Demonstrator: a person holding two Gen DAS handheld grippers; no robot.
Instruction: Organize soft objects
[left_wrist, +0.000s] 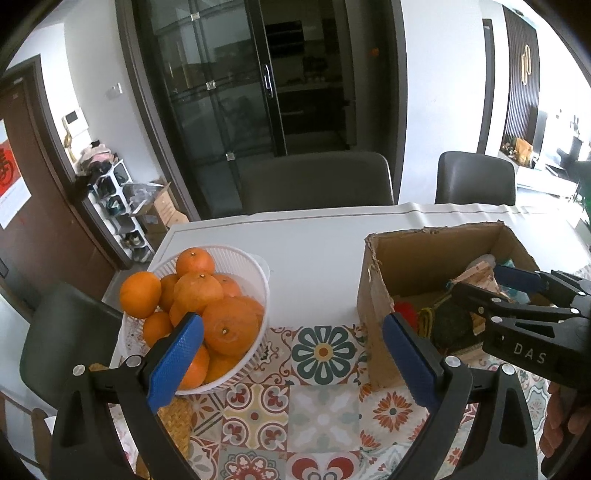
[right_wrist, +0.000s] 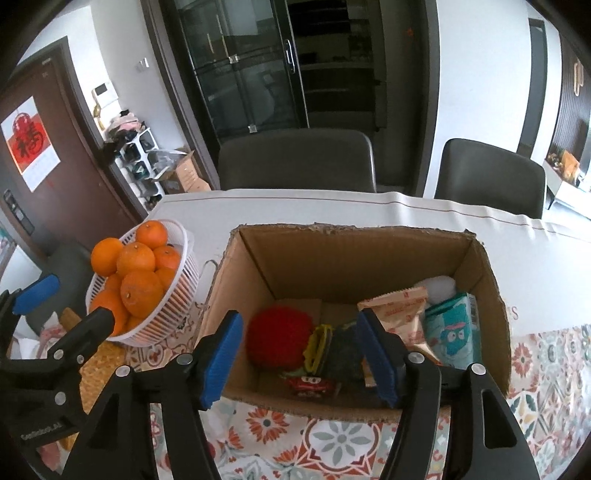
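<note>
An open cardboard box (right_wrist: 369, 254) stands on the table and holds a red spiky ball (right_wrist: 279, 338), a dark green round pad (right_wrist: 345, 356), a yellow item (right_wrist: 319, 345), a snack packet (right_wrist: 400, 308), a teal tissue pack (right_wrist: 456, 330) and a white soft thing (right_wrist: 439, 288). My right gripper (right_wrist: 301, 360) is open and empty, just above the box's near edge. My left gripper (left_wrist: 295, 360) is open and empty over the patterned cloth, between the orange basket and the box (left_wrist: 376, 306). The right gripper (left_wrist: 480, 284) also shows in the left wrist view, over the box.
A white basket (left_wrist: 255, 273) piled with oranges (left_wrist: 195, 291) stands left of the box; it also shows in the right wrist view (right_wrist: 184, 273). A patterned tile cloth (left_wrist: 325, 410) covers the near table. Two grey chairs (right_wrist: 295, 162) stand behind the table.
</note>
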